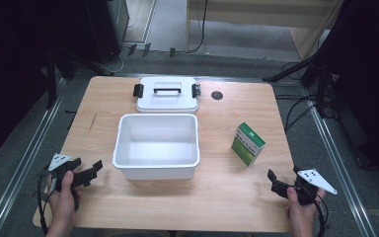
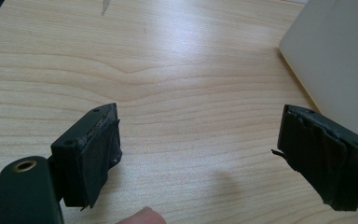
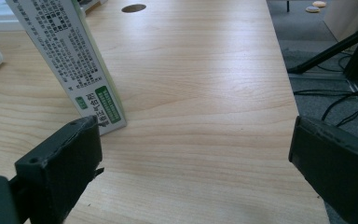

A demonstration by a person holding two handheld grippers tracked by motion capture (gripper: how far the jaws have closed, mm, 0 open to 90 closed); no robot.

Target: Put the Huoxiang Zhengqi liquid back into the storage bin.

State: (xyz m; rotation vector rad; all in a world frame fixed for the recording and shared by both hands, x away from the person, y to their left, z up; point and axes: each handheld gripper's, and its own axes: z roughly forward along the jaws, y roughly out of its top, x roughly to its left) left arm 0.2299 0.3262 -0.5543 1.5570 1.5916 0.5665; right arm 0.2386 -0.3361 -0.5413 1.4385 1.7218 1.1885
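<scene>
Right tool [image 1: 281,180], jaws wide and empty, faces the upright green-and-white cardboard box [image 1: 247,143] just ahead; left tool [image 1: 90,172], likewise agape, waits beside the open white plastic tub [image 1: 156,168].

Table [image 1: 227,192]: light wood, a round hole [image 1: 217,95] near its far edge.
Bin [image 1: 156,145]: white, open, just right of my left jaws.
Lid [image 1: 167,94]: white, black handle, beyond the bin.
Box [image 1: 247,143]: green and white, upright, ahead-left of my right jaws.
</scene>
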